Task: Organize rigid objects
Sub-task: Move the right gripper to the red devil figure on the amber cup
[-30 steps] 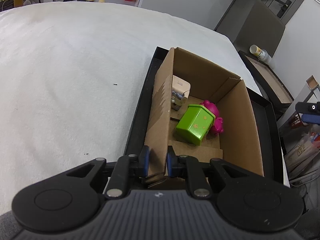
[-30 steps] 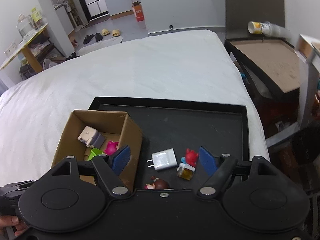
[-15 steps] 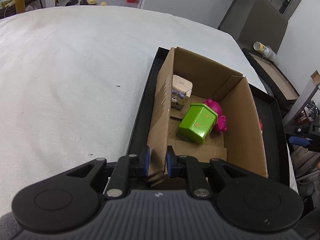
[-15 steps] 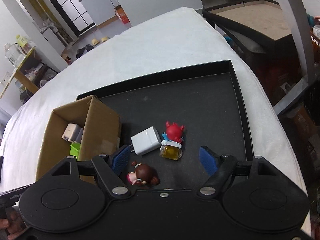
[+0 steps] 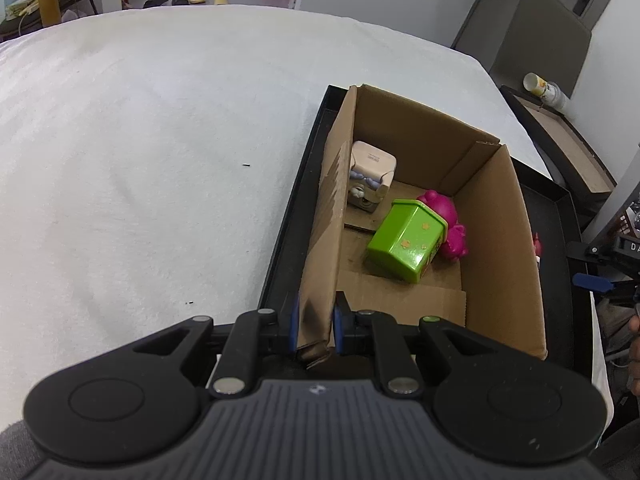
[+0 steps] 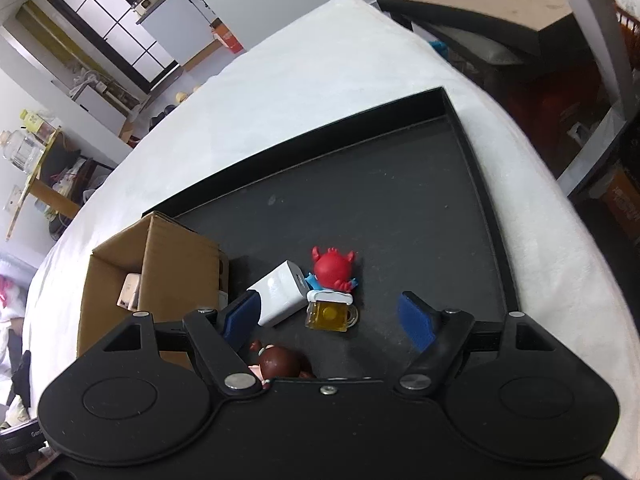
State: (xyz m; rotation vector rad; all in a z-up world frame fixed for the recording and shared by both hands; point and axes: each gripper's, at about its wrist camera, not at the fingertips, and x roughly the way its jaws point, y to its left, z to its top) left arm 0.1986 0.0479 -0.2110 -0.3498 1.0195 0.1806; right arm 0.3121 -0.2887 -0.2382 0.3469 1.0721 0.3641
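Observation:
My left gripper is shut on the near left wall of the cardboard box, which stands in the black tray. Inside the box lie a green toy house, a magenta figure and a pale block toy. My right gripper is open above the tray, over a small beer-mug toy. A white charger, a red crab figure and a brown-haired doll lie close by. The box is at its left.
The tray rests on a white cloth-covered surface. A dark side table stands beyond the far right edge. A paper cup lies on a ledge at the far right.
My right gripper has moved forward and lower over the tray, bringing the mug toy between its fingers. My left gripper has kept its hold on the box wall.

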